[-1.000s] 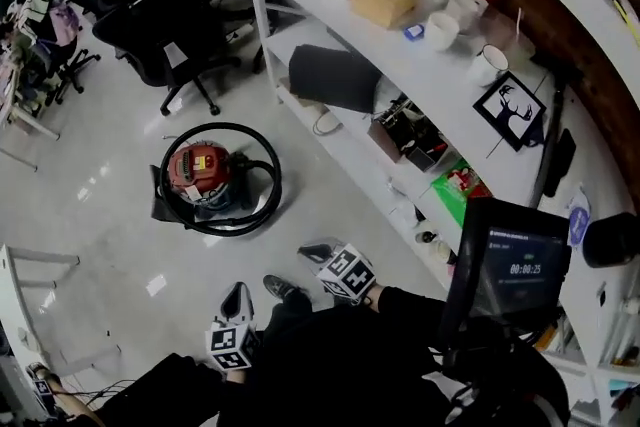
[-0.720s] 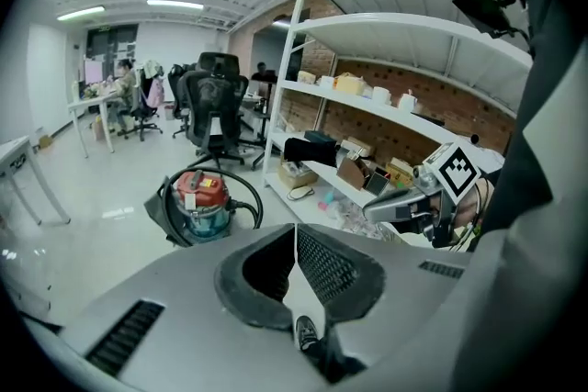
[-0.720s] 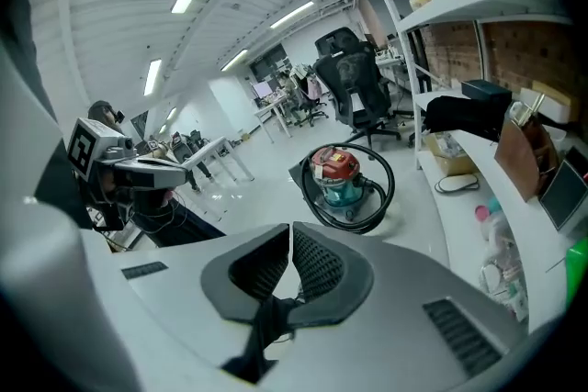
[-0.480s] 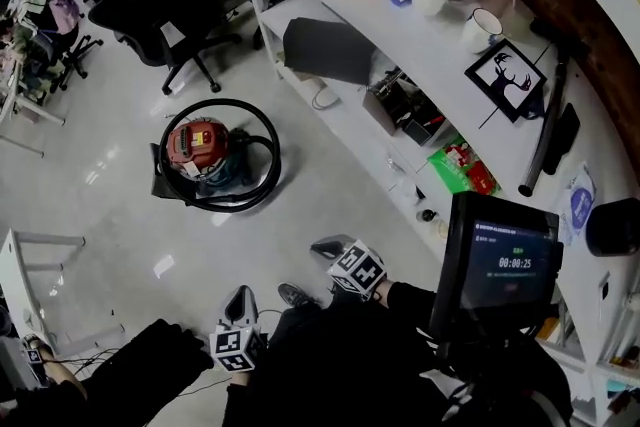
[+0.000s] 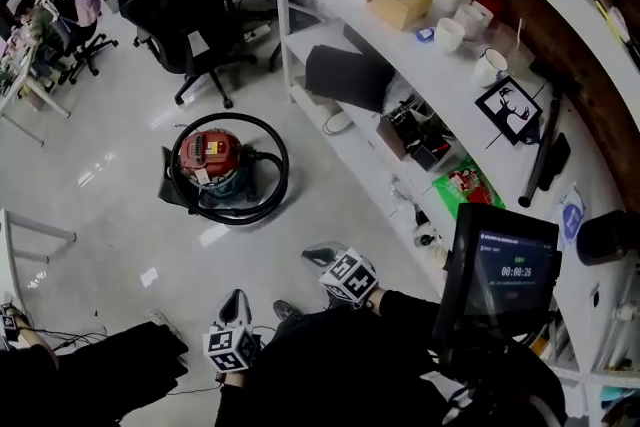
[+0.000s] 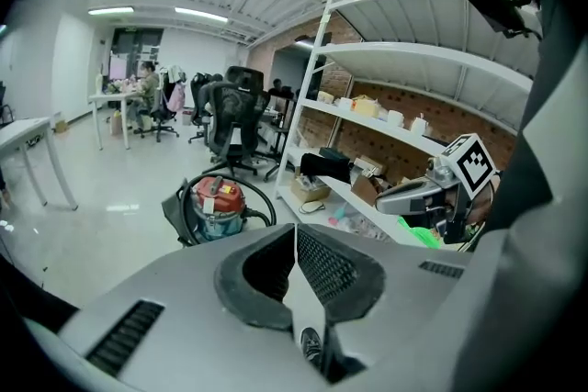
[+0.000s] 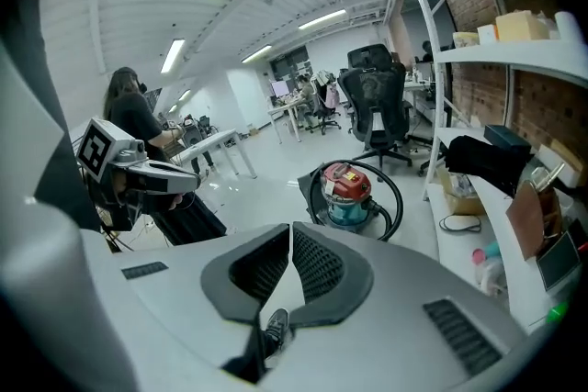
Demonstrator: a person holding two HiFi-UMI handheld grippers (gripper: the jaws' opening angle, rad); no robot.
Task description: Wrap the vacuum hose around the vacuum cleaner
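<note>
Head view, looking steeply down: a canister vacuum cleaner with a red lid and a teal drum stands on the glossy pale floor, well apart from the person and out in front of a white metal shelving rack. The black ribbed vacuum hose lies in one wide ring on the floor all the way round the canister, with one end running in to the drum.

Judging by that ring, the wrapping looks done or nearly done. If anything is left, the next move calls for walking over to the canister and drawing the loose loop in closer against the body.

The left gripper and the right gripper are both held low, close to the person's dark clothing and far from the vacuum. In the left gripper view the two grey jaws meet at their tips with nothing between the ridged black pads. The right gripper view shows the same: jaws closed together and empty, touching nothing, with the vacuum and hose across the floor beyond them.
</note>
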